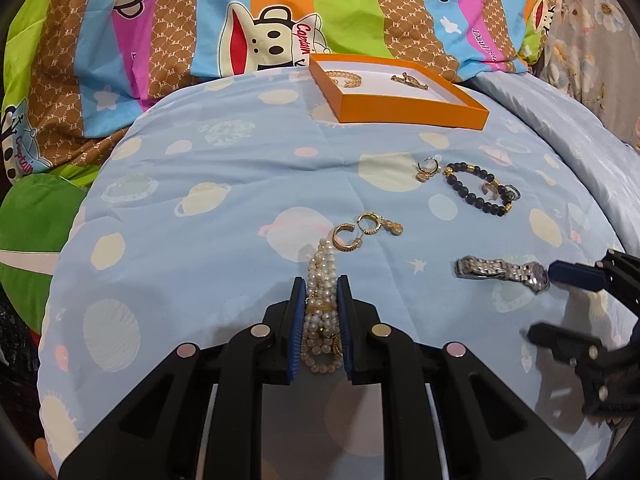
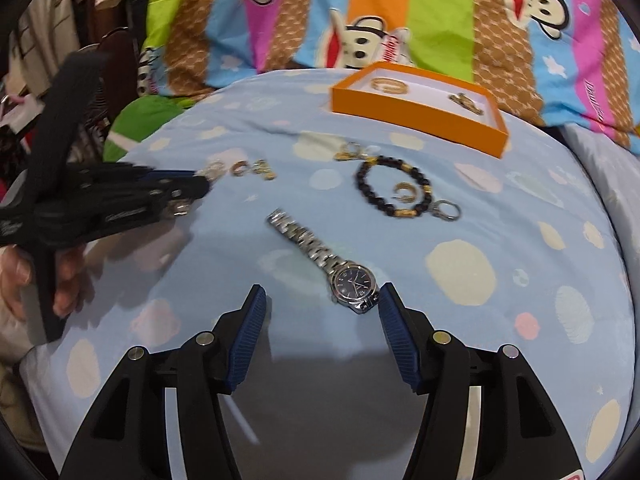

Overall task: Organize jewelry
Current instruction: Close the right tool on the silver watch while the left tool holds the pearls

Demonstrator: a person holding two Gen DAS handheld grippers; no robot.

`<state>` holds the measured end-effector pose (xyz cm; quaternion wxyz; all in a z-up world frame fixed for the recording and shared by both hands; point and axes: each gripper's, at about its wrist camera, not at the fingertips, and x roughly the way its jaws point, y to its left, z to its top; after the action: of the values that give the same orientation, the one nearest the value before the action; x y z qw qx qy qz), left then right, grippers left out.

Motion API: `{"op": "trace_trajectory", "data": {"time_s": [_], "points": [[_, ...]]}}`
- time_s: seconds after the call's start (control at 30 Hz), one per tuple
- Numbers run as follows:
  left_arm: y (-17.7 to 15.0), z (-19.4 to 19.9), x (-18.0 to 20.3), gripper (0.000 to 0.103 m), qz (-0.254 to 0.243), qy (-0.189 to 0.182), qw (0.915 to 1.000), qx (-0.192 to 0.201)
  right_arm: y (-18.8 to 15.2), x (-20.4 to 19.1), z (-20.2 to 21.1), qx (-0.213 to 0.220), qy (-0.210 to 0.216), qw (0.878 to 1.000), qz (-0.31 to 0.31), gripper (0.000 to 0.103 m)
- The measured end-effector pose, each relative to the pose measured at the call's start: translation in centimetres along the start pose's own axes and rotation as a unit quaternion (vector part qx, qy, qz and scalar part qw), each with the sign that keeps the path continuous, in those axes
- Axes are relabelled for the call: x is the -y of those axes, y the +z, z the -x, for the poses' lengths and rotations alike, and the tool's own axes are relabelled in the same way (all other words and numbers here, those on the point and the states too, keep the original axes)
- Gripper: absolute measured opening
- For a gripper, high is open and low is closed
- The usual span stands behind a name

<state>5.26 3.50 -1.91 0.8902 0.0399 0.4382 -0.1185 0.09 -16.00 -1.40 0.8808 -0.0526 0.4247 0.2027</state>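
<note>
My left gripper (image 1: 322, 294) is shut on a white pearl bracelet (image 1: 320, 276) that lies on the blue bed cover; it shows too in the right wrist view (image 2: 202, 184). Gold hoop earrings (image 1: 360, 234) lie just past the pearls. My right gripper (image 2: 320, 300) is open, its fingers astride the dark-dialled silver watch (image 2: 352, 282), which rests on the cover; the watch is in the left wrist view (image 1: 504, 272). A black bead bracelet (image 2: 392, 192) with small earrings lies beyond. An orange tray (image 1: 412, 114) holds a gold bracelet (image 1: 344, 78) and a gold piece (image 1: 408, 80).
The blue cover (image 1: 224, 184) is a rounded cushion on a bed. A striped cartoon-print quilt (image 1: 240, 20) lies behind the tray. A green pillow (image 1: 36, 216) is at the left. A floral fabric (image 1: 592, 20) is at the far right.
</note>
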Motion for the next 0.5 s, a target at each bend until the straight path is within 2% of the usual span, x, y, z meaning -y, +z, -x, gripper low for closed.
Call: {"op": "trace_trajectory", "data": {"time_s": [0.13, 0.3, 0.33, 0.37, 0.47, 0.5], "points": [[0.1, 0.0, 0.0, 0.015, -0.002, 0.001, 1.0000, 0.001, 0.5, 0.7, -0.4, 0.003, -0.015, 1.000, -0.021, 0.058], [0.0, 0.1, 0.1, 0.015, -0.004, 0.000, 1.0000, 0.001, 1.1, 2.2, -1.3, -0.006, -0.006, 0.998, -0.056, 0.056], [0.0, 0.1, 0.2, 0.015, -0.005, 0.000, 1.0000, 0.001, 1.1, 2.1, -1.4, -0.006, -0.007, 0.999, -0.053, 0.052], [0.0, 0.1, 0.2, 0.015, -0.006, 0.001, 1.0000, 0.001, 1.1, 1.9, -1.5, -0.007, -0.010, 0.999, -0.047, 0.043], [0.0, 0.1, 0.3, 0.015, -0.006, 0.001, 1.0000, 0.001, 1.0, 1.5, -1.4, -0.007, -0.013, 0.999, -0.037, 0.025], [0.0, 0.1, 0.3, 0.015, -0.006, 0.000, 1.0000, 0.001, 1.0, 1.4, -1.4, -0.006, -0.013, 0.999, -0.036, 0.025]]}}
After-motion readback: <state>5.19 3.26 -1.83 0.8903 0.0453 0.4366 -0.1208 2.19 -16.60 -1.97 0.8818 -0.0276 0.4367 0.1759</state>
